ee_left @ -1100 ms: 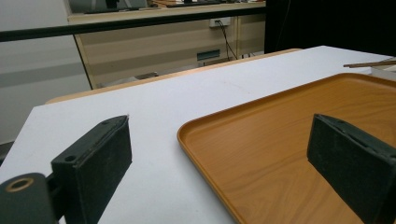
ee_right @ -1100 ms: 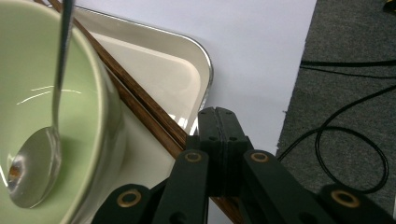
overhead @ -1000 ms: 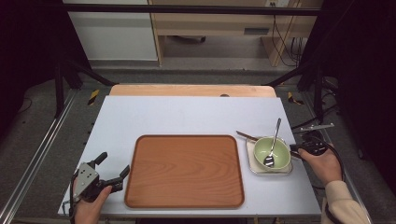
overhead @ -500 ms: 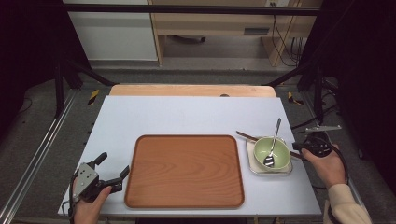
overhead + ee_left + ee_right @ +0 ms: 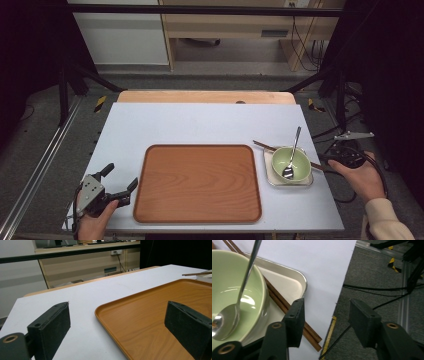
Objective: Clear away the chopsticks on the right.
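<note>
A pale green bowl with a metal spoon in it stands on a small metal tray at the table's right. Brown chopsticks lie across that tray behind the bowl. My right gripper hovers just off the table's right edge. Its jaws have just been opening and stand open with nothing between them; the left jaw hangs over the end of the chopsticks, beside the bowl. My left gripper rests open at the front left, its jaws straddling the corner of the wooden tray.
The large wooden tray lies bare in the middle of the white table. Cables and a metal rail run over the floor past the right edge. A dark frame bar crosses at the back.
The right gripper has opened and drawn a little to the right, away from the chopsticks' end. The left gripper has stayed put.
</note>
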`<state>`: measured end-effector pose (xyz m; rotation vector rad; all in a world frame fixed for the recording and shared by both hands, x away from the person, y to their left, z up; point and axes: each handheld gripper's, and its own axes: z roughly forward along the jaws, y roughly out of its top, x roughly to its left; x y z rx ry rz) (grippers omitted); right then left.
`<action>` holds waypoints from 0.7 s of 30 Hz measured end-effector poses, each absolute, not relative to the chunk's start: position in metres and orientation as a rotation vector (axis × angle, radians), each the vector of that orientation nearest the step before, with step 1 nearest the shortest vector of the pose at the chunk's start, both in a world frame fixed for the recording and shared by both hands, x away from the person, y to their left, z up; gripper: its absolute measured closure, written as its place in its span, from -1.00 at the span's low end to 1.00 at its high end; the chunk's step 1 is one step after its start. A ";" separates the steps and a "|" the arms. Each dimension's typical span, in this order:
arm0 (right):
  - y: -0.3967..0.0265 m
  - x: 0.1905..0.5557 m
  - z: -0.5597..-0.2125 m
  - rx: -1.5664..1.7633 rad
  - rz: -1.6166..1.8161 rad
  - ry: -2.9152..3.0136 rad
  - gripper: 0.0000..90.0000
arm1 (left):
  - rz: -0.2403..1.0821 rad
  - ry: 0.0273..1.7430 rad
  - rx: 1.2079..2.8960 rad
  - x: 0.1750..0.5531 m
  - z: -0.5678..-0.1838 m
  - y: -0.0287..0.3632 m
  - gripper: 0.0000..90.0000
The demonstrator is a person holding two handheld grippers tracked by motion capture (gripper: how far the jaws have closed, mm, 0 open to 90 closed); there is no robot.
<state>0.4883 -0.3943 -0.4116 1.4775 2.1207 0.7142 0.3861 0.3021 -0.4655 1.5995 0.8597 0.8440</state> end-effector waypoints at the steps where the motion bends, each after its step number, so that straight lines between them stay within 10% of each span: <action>1: -0.394 0.488 -0.412 1.478 0.714 2.121 -0.01 | 0.843 0.859 1.598 0.386 -0.465 0.302 -0.87; 10: -0.401 0.491 -0.414 1.461 0.686 2.137 -0.29 | 0.847 0.864 1.600 0.386 -0.466 0.303 -0.87; 21: -0.394 0.497 -0.422 1.367 0.629 2.208 0.12 | 0.850 0.864 1.601 0.386 -0.466 0.303 -0.86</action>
